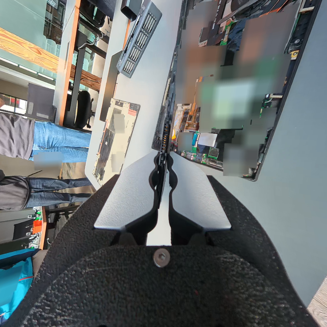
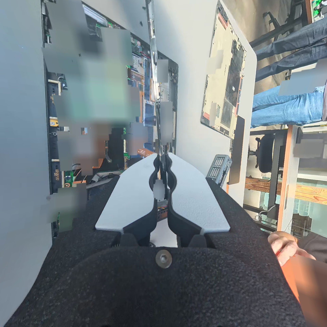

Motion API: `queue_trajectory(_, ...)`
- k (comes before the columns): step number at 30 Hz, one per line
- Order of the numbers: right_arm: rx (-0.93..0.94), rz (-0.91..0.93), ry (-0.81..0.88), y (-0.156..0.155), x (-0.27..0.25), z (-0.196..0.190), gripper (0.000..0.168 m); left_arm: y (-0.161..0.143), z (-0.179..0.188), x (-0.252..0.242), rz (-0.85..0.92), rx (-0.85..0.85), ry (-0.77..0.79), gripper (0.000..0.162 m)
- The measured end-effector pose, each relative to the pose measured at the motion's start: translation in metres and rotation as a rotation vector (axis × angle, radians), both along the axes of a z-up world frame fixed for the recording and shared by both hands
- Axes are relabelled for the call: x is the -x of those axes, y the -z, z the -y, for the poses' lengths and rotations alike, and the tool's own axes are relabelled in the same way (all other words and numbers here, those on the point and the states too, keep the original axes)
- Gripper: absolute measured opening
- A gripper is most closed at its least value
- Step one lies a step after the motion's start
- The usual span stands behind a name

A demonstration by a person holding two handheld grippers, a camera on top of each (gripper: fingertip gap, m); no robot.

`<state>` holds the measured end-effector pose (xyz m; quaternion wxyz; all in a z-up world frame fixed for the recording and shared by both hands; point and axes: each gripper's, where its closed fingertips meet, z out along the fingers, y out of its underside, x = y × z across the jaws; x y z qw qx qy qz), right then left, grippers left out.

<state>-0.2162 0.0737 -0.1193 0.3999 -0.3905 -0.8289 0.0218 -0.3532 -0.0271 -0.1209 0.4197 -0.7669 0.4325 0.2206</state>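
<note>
Both views are turned on their side. My left gripper (image 1: 163, 156) is shut on a thin black slab (image 1: 165, 134) seen edge-on, with a row of gold contacts along its edge. My right gripper (image 2: 162, 156) is shut on the same slab (image 2: 153, 46), which runs away from the fingers as a narrow strip. The slab is held up over an opened laptop chassis (image 1: 265, 139), which also shows in the right wrist view (image 2: 53, 169) with its circuit boards bared. Much of the inside is blurred over.
On the pale table (image 1: 152, 88) lie a removed laptop bottom cover (image 1: 115, 138) (image 2: 224, 79), a grey screwdriver bit case (image 1: 139, 40) (image 2: 219, 169) and a dark flat plate (image 1: 108, 88) (image 2: 237, 150). Two people in jeans (image 1: 62, 141) stand past the table edge. A hand (image 2: 286, 247) grips the right handle. My hands' fingertips stand some 20 cm from each other. To reach the grey screwdriver bit case (image 1: 139, 40) in a straight line is about 30 cm for my right fingers, about 40 cm for my left.
</note>
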Motion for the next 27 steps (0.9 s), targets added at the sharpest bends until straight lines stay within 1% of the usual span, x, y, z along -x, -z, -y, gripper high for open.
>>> queue_trajectory(4,-0.069,-0.037,-0.022,-0.007,0.047,-0.018,0.005,-0.010,-0.014,0.044,-0.027,-0.033,-0.028,0.007)
queue_trajectory(6,-0.082,-0.060,-0.019,-0.009,0.073,-0.034,0.005,-0.013,-0.030,0.071,-0.062,-0.057,-0.026,0.007)
queue_trajectory(9,-0.077,-0.079,-0.015,-0.006,0.112,-0.060,0.006,-0.009,-0.055,0.110,-0.077,-0.051,-0.021,0.007)
queue_trajectory(14,-0.168,-0.119,-0.024,0.010,0.171,-0.107,0.005,0.004,-0.102,0.170,-0.174,-0.091,-0.026,0.006)
queue_trajectory(17,-0.123,-0.146,0.023,0.022,0.198,-0.139,0.006,0.012,-0.133,0.199,-0.177,-0.104,-0.053,0.007)
queue_trajectory(20,-0.157,-0.157,0.044,0.036,0.215,-0.170,0.007,0.026,-0.158,0.215,-0.203,-0.105,-0.065,0.006)
queue_trajectory(22,-0.205,-0.158,0.031,0.045,0.219,-0.181,0.007,0.039,-0.168,0.218,-0.254,-0.104,-0.063,0.006)
queue_trajectory(27,-0.280,-0.102,-0.035,0.072,0.210,-0.179,0.005,0.067,-0.169,0.211,-0.286,-0.086,-0.065,0.005)
